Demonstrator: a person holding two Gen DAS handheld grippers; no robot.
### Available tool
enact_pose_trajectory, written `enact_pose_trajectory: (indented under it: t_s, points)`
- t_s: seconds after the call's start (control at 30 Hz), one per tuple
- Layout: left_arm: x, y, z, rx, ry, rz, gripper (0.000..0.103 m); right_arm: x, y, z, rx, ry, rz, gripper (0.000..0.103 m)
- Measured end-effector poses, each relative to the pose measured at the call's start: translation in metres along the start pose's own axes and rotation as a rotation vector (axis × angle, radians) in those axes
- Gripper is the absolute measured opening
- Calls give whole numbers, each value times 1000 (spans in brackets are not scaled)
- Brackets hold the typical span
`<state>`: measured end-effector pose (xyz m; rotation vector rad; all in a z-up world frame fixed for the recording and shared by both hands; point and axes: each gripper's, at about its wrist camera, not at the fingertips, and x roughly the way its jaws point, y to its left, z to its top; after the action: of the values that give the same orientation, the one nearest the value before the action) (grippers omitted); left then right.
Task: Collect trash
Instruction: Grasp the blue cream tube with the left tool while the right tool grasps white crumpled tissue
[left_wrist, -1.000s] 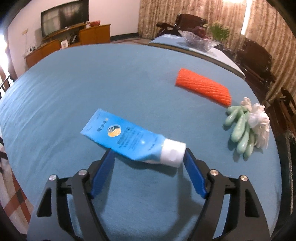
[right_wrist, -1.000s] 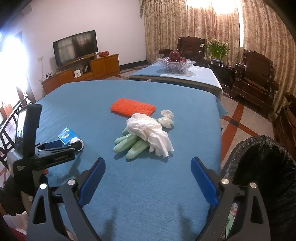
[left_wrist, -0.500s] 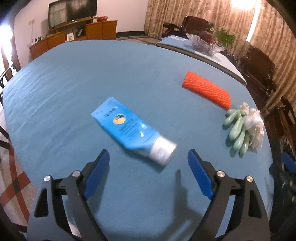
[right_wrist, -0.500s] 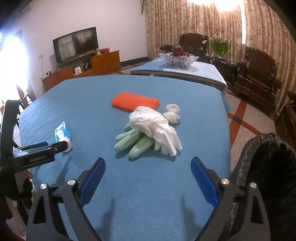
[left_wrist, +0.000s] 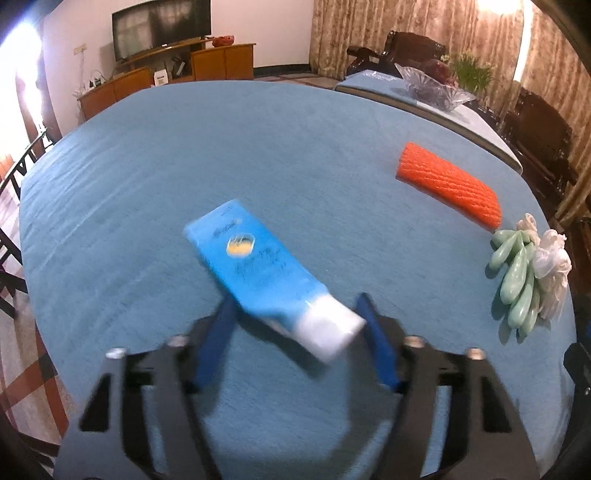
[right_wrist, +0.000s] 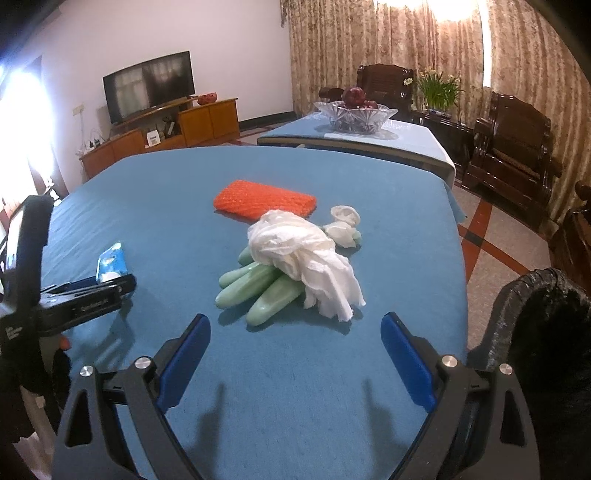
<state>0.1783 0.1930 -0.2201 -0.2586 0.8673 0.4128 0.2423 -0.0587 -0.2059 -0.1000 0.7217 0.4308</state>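
A blue tube with a white cap (left_wrist: 266, 273) lies on the blue table; it also shows in the right wrist view (right_wrist: 110, 264). My left gripper (left_wrist: 295, 328) has its blue fingers on either side of the tube's cap end; the frame is blurred and contact is unclear. A green rubber glove (right_wrist: 255, 288) with crumpled white tissue (right_wrist: 306, 258) on it lies ahead of my right gripper (right_wrist: 295, 354), which is open and empty. The black-lined trash bin (right_wrist: 532, 332) stands off the table's right edge.
An orange knitted cloth (right_wrist: 264, 199) lies beyond the glove, also seen in the left wrist view (left_wrist: 448, 184). A second table with a glass fruit bowl (right_wrist: 351, 114), dark wooden chairs (right_wrist: 509, 147) and a TV cabinet (right_wrist: 162, 133) stand behind.
The left gripper moved forward and its fingers narrowed around the tube's cap end. The right gripper stayed open and barely moved.
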Motion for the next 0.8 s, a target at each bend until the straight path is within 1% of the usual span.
enact_pose_trajectory:
  t_s: [0.1,0.3,0.47,0.57,0.67,0.73,0.8]
  points:
    - [0,6,2,-17,-3,-11,41,4,2,2,7,-1,-3,92]
    - [-4,10,5,-32,-17,-28,34,9,3,6,17,-9,-8,91]
    - [-14,-4,8,13,-64,-60,32,13,-1,13,31,-19,-16,90]
    - [-19,-16,9,50,-88,-94,31,18,-5,20,45,-27,-17,87]
    - [-14,-26,6,75,-73,-110,31,22,-6,28,51,-35,-17,85]
    - [-6,-26,4,75,-45,-110,31,29,-6,33,39,-32,-22,85]
    - [7,-24,0,66,2,-114,30,36,-7,35,34,-21,-25,84]
